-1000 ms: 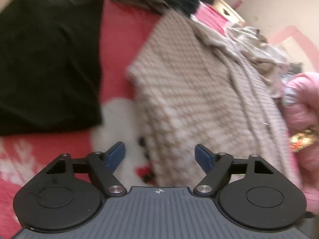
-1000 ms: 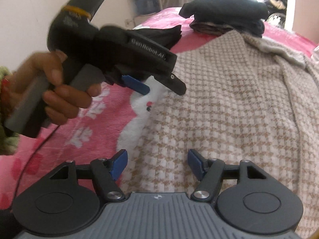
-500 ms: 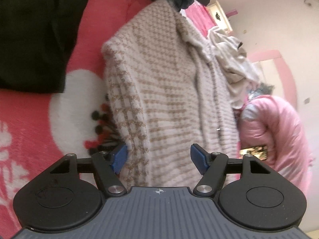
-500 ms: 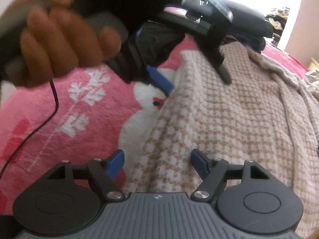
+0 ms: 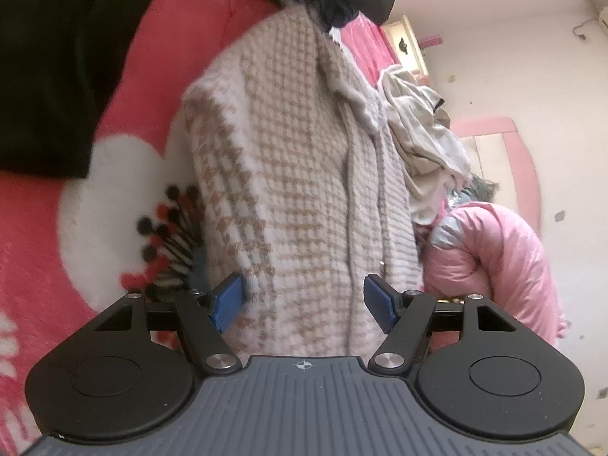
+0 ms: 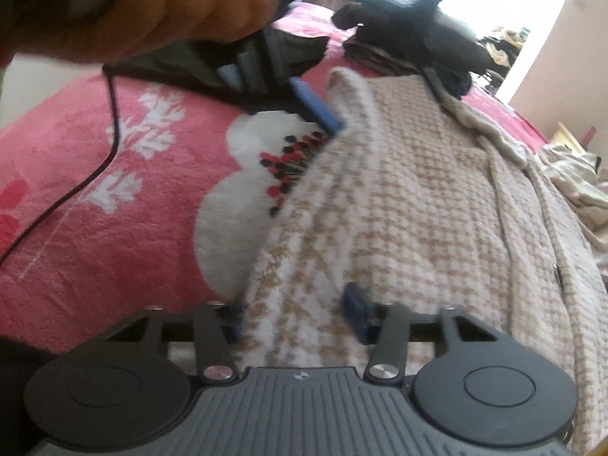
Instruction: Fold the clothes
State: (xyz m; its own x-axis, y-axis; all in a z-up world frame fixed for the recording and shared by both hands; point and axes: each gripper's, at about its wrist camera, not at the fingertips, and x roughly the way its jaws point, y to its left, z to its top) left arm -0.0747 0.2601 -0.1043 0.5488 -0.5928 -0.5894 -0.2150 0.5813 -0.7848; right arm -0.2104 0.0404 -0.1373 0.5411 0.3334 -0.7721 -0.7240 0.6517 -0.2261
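While spread wide, both tools astride the houndstooth sweater's (image 5: pixel 300 174) edge.

Left gripper (image 5: pixel 306 300) held low in its own wrist view, blue fingers (image 5: pixel 227 301) spread wide apart. Right gripper (image 6: pixel 294 313) likewise parted at the bottom of its frame. In the upper left of the right wrist view, a blurred hand (image 6: pixel 152 3) clasps the left gripper's handle.

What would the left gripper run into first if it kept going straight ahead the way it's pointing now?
Most likely the houndstooth sweater: the left gripper is open, with the knit right between its blue pads. Depth is hard to judge.
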